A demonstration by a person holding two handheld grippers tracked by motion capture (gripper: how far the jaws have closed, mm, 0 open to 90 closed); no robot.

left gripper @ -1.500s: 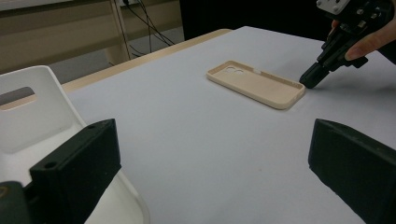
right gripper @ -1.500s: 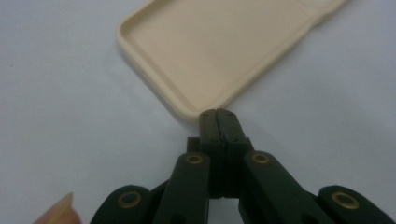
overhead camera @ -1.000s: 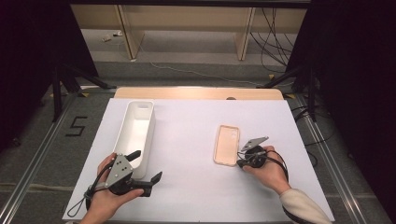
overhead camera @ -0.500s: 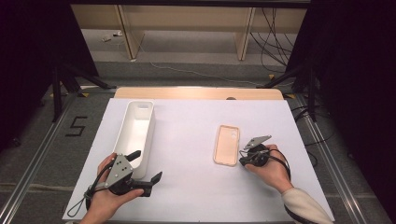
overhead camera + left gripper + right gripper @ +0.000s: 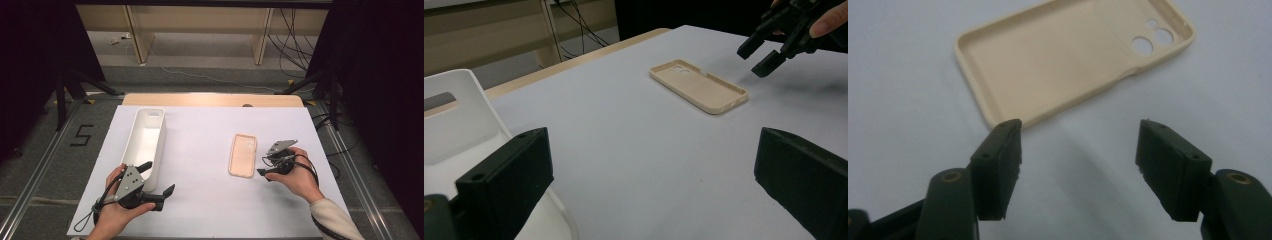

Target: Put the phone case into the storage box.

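Lying hollow-side up, the phone case (image 5: 243, 155) holds nothing.

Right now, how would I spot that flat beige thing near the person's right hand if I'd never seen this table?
Start at the white sheet covering the table, then look to its right half, away from the long white plastic bin on the left. There, just ahead of the open right gripper, lies a beige rubbery phone case, hollow side up. Its round camera holes and low rim set it apart.
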